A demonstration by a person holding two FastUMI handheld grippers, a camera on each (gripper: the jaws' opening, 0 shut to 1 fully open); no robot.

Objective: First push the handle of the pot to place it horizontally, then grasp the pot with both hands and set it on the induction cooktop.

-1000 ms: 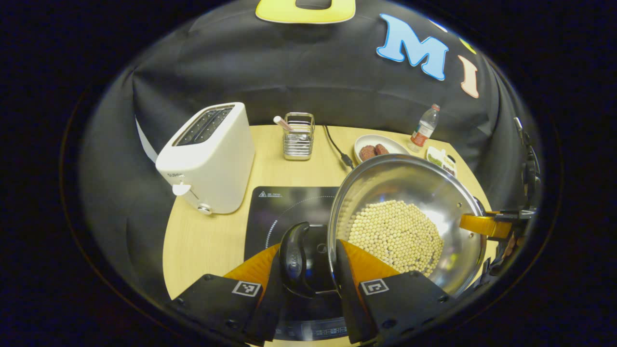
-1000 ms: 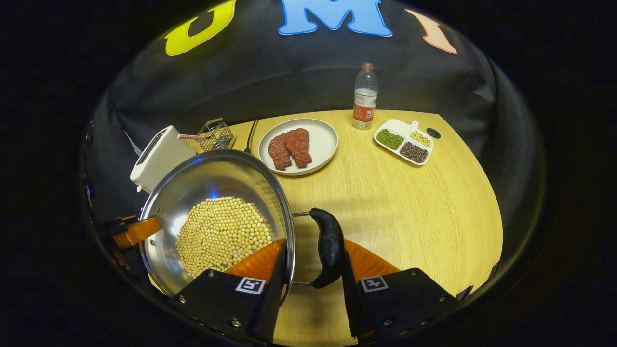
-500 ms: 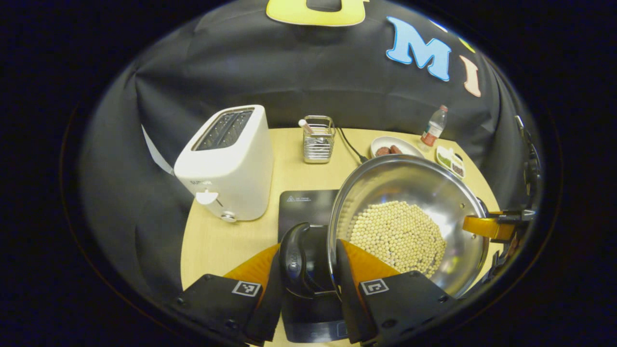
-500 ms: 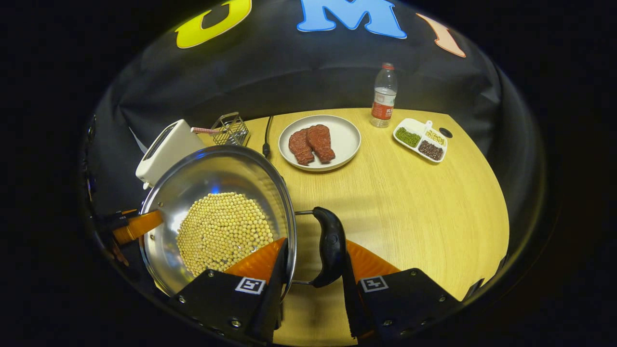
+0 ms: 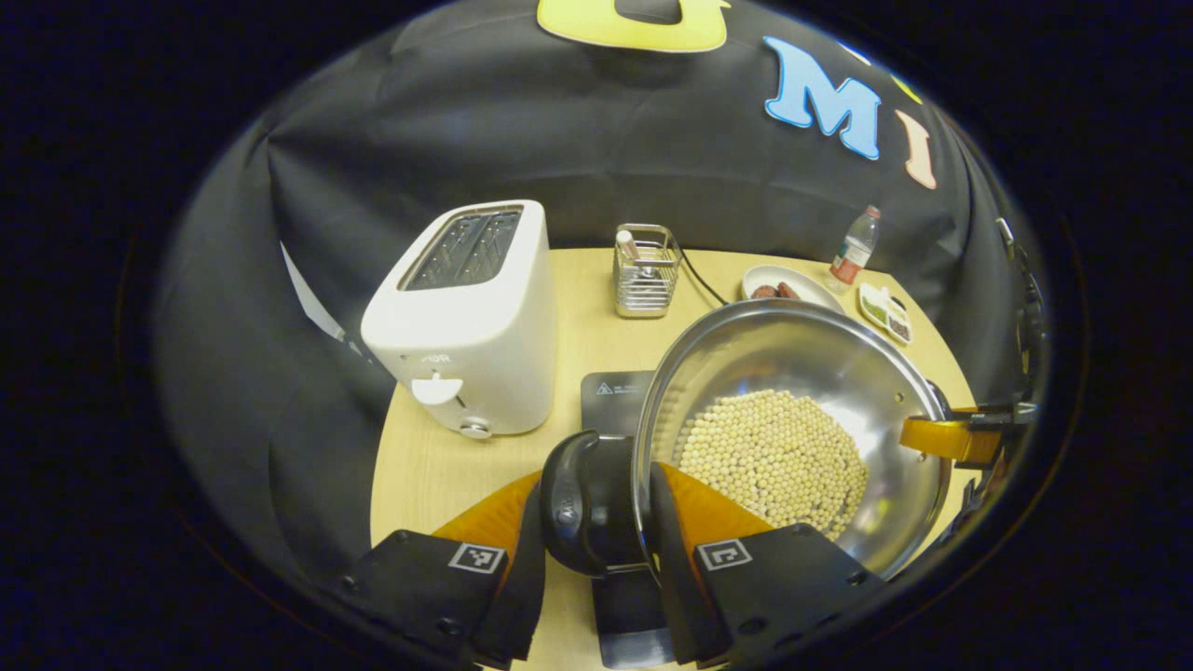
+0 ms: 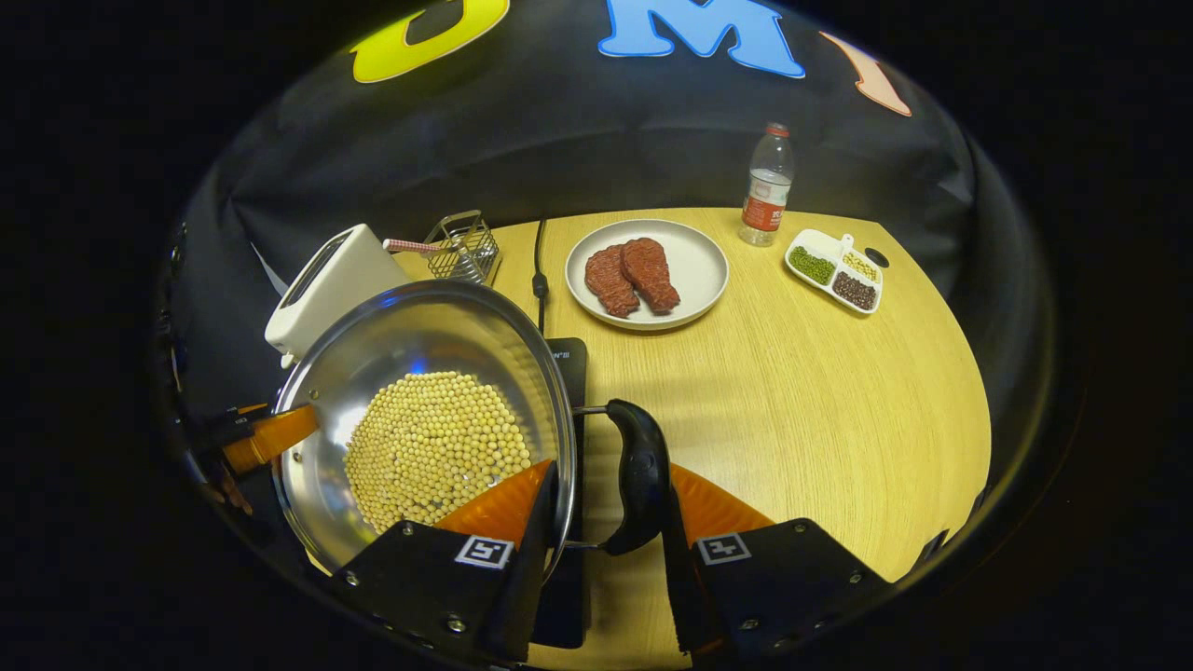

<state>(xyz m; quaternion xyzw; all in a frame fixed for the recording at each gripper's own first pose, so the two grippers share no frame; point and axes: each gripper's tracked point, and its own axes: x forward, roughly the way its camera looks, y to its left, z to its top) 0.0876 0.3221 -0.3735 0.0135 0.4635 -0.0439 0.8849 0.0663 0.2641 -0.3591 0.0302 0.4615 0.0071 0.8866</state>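
Both grippers, left and right, are clamping the pot's side handles, carrying it partly over the cooktop by the desk's near-left edge. Advice: keep it level so beans aren't spilling, centre, then lower. Right gripper view is showing the steak plate fully; left is showing the toaster front.

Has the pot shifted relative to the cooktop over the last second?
Yes. The pot has moved leftward, toward the toaster, covering more of the cooktop.

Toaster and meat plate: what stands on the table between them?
In the right gripper view, a wire basket and a black cord lie between the toaster and the meat plate.
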